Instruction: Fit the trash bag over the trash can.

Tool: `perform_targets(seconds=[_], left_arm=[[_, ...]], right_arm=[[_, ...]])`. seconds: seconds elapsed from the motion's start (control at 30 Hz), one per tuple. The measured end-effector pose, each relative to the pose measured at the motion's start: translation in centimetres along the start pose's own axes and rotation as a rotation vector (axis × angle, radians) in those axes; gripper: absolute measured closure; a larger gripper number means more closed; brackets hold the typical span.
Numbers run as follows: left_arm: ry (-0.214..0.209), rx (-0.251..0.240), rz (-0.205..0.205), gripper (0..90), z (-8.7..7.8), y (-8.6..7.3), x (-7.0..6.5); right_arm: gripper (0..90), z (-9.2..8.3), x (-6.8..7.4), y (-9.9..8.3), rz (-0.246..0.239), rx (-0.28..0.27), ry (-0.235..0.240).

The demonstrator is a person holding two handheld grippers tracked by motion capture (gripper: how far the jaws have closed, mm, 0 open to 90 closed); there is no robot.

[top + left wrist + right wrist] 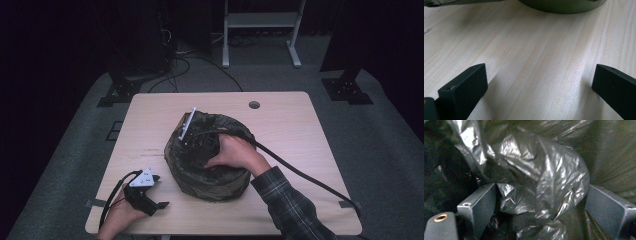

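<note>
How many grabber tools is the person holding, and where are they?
2. The left gripper rests near the front-left corner of the pale wooden table, jaws open. The right gripper is down inside the round dark bin, jaws open around its crinkly black plastic liner.

Crumpled black plastic bag, glossy folds, bulging between the right claw's parted jaws

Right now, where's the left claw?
High view: left claw lies on the table at its near-left corner, open, just left of the bag-lined bin.
</note>
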State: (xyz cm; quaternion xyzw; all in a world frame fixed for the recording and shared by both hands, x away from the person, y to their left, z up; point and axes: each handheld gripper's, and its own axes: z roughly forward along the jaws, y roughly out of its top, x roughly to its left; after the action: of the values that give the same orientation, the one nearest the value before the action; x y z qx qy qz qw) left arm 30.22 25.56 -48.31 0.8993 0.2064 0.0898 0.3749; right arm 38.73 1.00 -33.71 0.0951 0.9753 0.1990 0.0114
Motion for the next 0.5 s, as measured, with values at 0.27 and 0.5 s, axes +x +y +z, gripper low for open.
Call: perform_targets(seconds=[0.27,0.5], left_arm=[[-0.001,0.0,0.001,0.0,0.0,0.0,0.0],[-0.001,0.001,0.002,0.0,0.0,0.0,0.0]], right_arm=[[9.5,-2.1,-0.1,-0.2,-0.002,-0.106,-0.036],[9.5,-5.5,-0.4,-1.4,0.021,-0.114,-0.095]])
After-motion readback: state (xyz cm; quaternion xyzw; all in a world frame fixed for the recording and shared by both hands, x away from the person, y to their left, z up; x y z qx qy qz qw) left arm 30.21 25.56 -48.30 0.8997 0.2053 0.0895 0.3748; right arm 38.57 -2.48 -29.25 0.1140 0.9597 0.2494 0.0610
